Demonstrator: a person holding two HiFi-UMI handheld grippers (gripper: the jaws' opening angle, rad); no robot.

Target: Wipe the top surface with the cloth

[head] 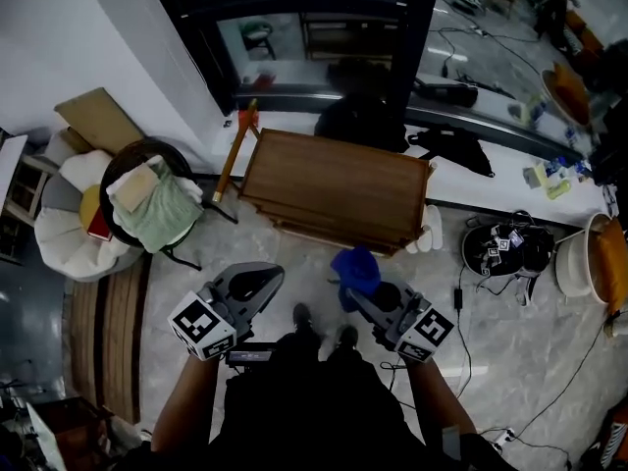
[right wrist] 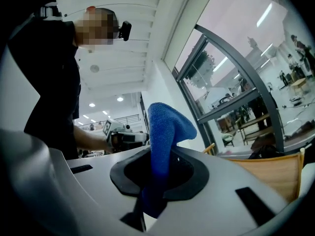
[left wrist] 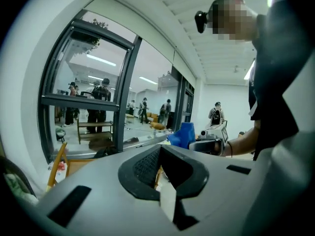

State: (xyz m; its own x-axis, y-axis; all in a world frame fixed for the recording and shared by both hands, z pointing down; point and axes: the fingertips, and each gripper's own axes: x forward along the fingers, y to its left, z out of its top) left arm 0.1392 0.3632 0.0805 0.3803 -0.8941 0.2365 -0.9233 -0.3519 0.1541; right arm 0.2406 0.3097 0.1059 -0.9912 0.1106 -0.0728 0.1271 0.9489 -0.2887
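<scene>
Two grippers are held short of the wooden top (head: 334, 189): the blue cloth (head: 355, 268) is clamped in the right gripper (head: 365, 297), and the left gripper (head: 263, 281) is closed on nothing. Wiping appears not yet begun; the cloth must be lowered flat onto the top. Green fabric (head: 162, 214) is heaped in a dark round basket (head: 147, 147) at the left.

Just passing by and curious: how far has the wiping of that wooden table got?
Done: the blue cloth is clamped in the right gripper. In hand: it is held short of the wooden table. To do: all the wiping of its top. The left gripper is shut, empty.
</scene>
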